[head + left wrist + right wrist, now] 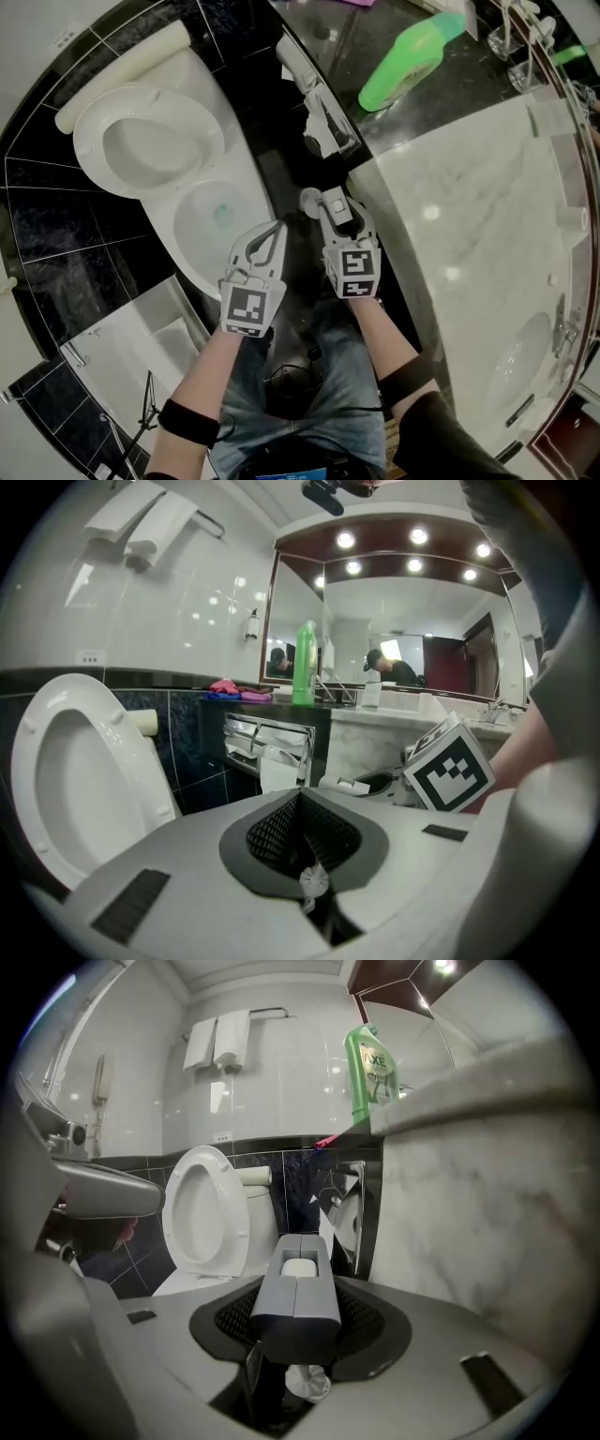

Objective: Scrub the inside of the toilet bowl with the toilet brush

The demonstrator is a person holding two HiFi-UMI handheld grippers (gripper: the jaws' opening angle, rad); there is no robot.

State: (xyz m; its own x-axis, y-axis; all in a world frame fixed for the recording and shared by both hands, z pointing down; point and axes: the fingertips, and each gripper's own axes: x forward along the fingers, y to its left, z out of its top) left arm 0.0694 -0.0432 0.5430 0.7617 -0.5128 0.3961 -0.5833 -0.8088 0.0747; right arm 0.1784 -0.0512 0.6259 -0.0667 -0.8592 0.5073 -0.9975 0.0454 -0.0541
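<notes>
The white toilet stands at the upper left with its seat and lid raised and its bowl uncovered, a little water at the bottom. My left gripper hovers by the bowl's right rim, jaws together with nothing in them. My right gripper is just right of it, over the dark floor, shut on the grey block-shaped handle of the toilet brush. The handle stands up between the jaws in the right gripper view; the brush head is hidden. The toilet lies ahead and to the left there.
A marble vanity counter with a sink fills the right side. A green bottle lies on the black shelf behind it. A chrome paper holder sits on the wall between toilet and vanity. A glass panel is at lower left.
</notes>
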